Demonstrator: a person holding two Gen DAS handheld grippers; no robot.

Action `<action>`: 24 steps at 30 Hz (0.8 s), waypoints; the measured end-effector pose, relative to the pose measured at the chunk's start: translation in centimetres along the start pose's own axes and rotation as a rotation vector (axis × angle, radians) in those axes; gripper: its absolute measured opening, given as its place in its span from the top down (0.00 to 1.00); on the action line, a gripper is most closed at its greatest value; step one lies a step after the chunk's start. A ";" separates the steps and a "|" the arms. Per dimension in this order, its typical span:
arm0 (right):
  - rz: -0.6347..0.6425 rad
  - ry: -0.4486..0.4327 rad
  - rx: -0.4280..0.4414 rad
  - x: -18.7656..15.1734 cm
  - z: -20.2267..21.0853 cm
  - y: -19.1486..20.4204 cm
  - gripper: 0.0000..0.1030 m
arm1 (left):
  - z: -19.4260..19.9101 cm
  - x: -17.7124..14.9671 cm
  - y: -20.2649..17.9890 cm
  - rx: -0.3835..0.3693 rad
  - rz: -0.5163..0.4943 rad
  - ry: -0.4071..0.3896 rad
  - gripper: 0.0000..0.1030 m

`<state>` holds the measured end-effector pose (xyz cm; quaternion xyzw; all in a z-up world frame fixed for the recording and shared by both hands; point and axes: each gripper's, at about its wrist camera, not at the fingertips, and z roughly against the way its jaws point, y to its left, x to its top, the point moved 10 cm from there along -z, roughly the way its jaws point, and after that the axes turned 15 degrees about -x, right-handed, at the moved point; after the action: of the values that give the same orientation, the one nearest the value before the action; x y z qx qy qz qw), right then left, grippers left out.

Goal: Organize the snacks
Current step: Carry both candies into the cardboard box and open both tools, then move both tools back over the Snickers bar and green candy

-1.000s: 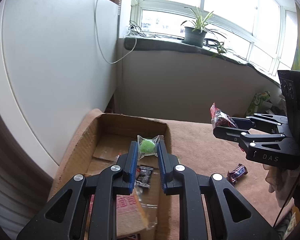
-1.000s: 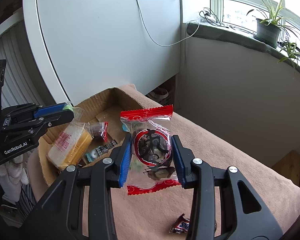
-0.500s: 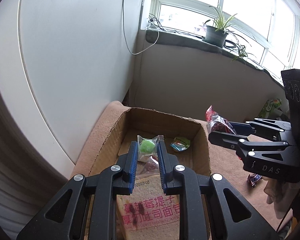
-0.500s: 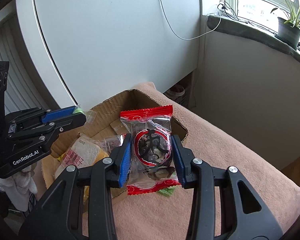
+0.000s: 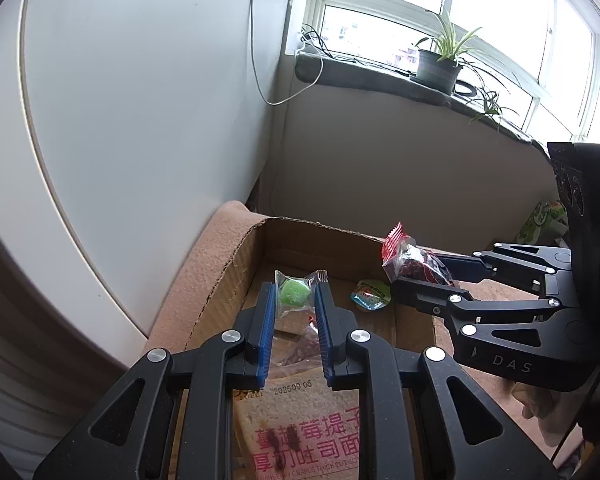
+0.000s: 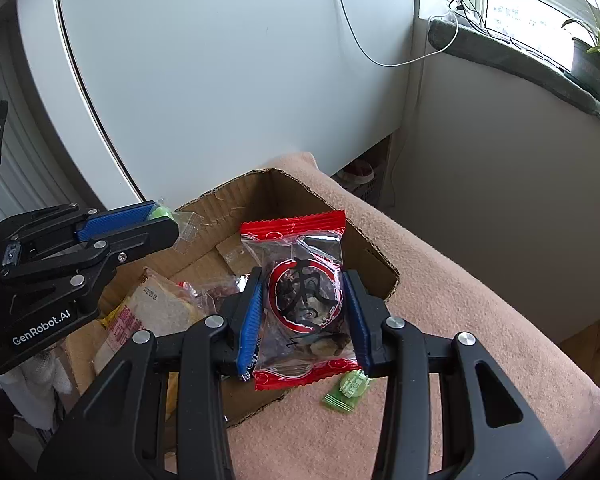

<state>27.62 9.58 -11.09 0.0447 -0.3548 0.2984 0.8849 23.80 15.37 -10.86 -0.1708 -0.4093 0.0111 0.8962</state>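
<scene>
My left gripper (image 5: 295,294) is shut on a clear-wrapped green candy (image 5: 294,293) and hangs over the open cardboard box (image 5: 236,264). The same gripper shows at the left of the right wrist view (image 6: 156,218), above the box's near-left side. My right gripper (image 6: 303,300) is shut on a red-edged clear snack packet (image 6: 300,300) and hovers above the box's right wall (image 6: 376,264). It enters the left wrist view from the right (image 5: 424,276) with the packet (image 5: 408,258). Inside the box lie a bagged sliced bread (image 5: 300,432) and a small blue-green sweet (image 5: 370,294).
The box sits on a pink blanket (image 6: 460,320). A small green wrapped sweet (image 6: 350,390) lies on the blanket just outside the box. A white cabinet (image 6: 220,80) stands behind, with a windowsill and potted plant (image 5: 438,66) to the right.
Both grippers have travelled from over the blanket toward the box and now hang over it, each still holding its snack. The chocolate bar on the blanket has dropped out of view.
</scene>
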 end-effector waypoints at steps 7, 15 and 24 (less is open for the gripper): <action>0.010 -0.002 -0.002 0.1 0.1 0.3 0.61 | -0.3 0.2 0.2 -0.002 0.007 0.007 0.81; 0.041 -0.027 -0.056 0.0 0.6 0.1 0.22 | -0.1 0.2 0.4 0.016 0.010 0.008 0.59; 0.016 -0.035 -0.078 -0.4 1.6 -1.6 0.20 | 0.7 0.3 0.4 0.034 0.006 -0.006 0.50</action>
<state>27.32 7.56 -9.93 0.0127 -0.3818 0.2906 0.8772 23.54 16.01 -10.35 -0.1564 -0.4112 0.0213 0.8978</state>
